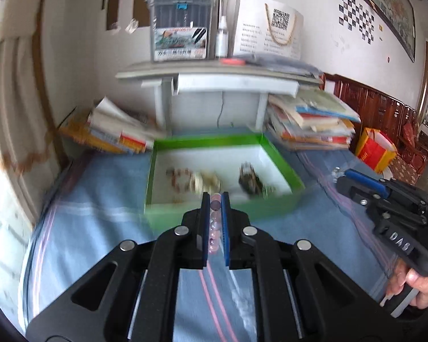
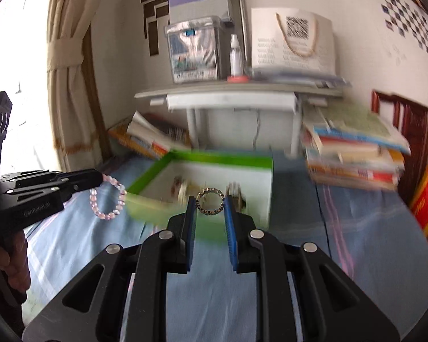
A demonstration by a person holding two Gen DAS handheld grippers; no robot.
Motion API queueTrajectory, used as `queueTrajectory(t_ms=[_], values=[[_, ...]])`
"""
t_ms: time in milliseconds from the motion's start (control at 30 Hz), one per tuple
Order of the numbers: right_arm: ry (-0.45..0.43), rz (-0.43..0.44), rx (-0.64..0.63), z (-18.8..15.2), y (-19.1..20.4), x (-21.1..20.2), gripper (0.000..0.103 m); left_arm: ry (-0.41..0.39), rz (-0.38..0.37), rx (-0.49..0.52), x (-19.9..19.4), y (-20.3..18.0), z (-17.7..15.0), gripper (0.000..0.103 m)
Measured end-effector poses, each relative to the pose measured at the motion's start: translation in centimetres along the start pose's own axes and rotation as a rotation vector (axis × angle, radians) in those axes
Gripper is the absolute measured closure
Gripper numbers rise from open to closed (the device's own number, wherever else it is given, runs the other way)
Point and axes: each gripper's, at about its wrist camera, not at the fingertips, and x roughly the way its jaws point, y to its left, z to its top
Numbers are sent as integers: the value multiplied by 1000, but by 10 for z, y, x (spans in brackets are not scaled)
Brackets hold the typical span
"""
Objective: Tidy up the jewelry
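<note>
The left gripper (image 1: 215, 199) pinches a pink bead bracelet (image 1: 214, 228) between nearly closed blue pads, the loop hanging free at nine o'clock in the right wrist view, while the right gripper (image 2: 209, 203) clamps a small beaded ring-shaped bracelet (image 2: 210, 201) across a narrow gap. Both hover over a blue striped cloth (image 1: 100, 199) just short of the green box (image 1: 282, 168) at twelve o'clock. Motion blur smears the jewelry (image 1: 191, 181) lying inside the box beyond telling apart, and only the fingers of each hand (image 1: 422, 287) show at the frame edges
</note>
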Motion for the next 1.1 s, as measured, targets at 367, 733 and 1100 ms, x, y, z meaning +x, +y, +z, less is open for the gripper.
queueTrajectory(t_ms=[367, 733, 1100], values=[[155, -62, 71, 13, -27, 144, 34, 129, 86, -45, 152, 27, 29, 48], [103, -41, 112, -34, -16, 27, 7, 55, 76, -73, 41, 7, -37, 11], [82, -63, 131, -104, 8, -66, 3, -31, 94, -154, -53, -1, -113, 4]])
